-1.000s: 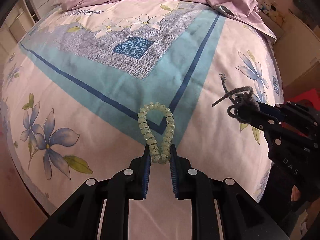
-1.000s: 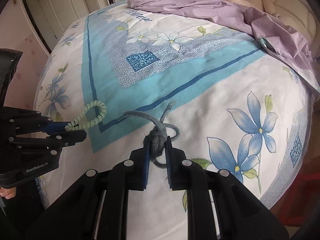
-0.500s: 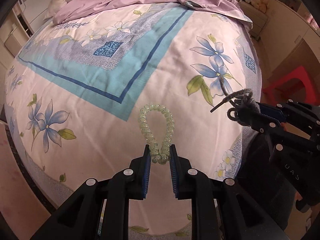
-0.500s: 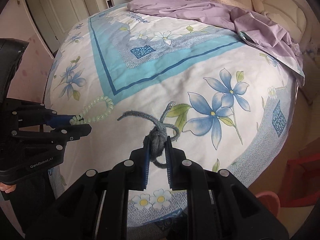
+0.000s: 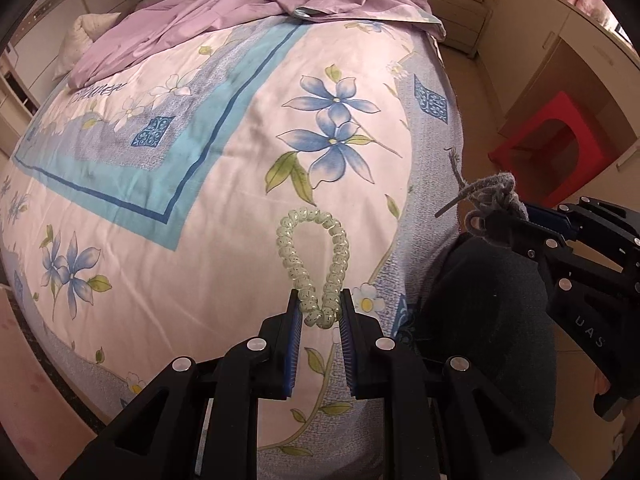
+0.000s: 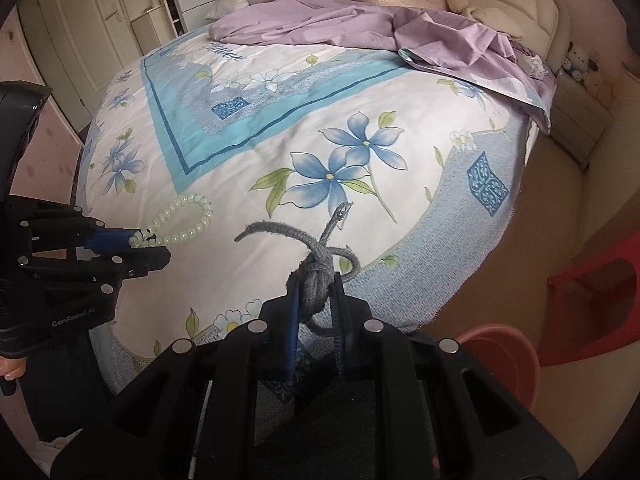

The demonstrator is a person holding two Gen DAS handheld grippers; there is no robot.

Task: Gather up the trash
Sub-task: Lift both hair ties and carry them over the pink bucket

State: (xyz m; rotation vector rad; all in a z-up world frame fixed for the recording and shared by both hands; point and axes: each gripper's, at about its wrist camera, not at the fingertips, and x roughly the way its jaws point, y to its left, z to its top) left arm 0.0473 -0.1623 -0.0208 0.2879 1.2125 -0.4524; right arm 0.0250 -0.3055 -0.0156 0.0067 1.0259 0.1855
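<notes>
Both loaded. My left gripper (image 5: 319, 312) is pinching the bottom of the bead loop (image 5: 313, 256); the loop stands straight out ahead of the tips, long axis in line with the fingers, clear of the bed (image 5: 168, 240). My right gripper (image 6: 316, 294) is clamped on the knot of the grey cord (image 6: 316, 276), two loose tails sticking forward and up, a short loop poking out to the right of the knot. Nothing left to pick within reach as far as I can see. What the next move turns on, I think: a reddish round tub (image 6: 508, 356) sits low and just right of the right tips, on the floor off the bed corner, so the right hand is clearly nearer; the left would have to cross over. It's probably the bin, but the rim is cut by my own gripper body and I can't see inside. Beyond it is a red stool (image 6: 596, 292), partly cropped. Far end of the bed: purple sheet (image 6: 360, 28) bunched up; anything under it is hidden.
</notes>
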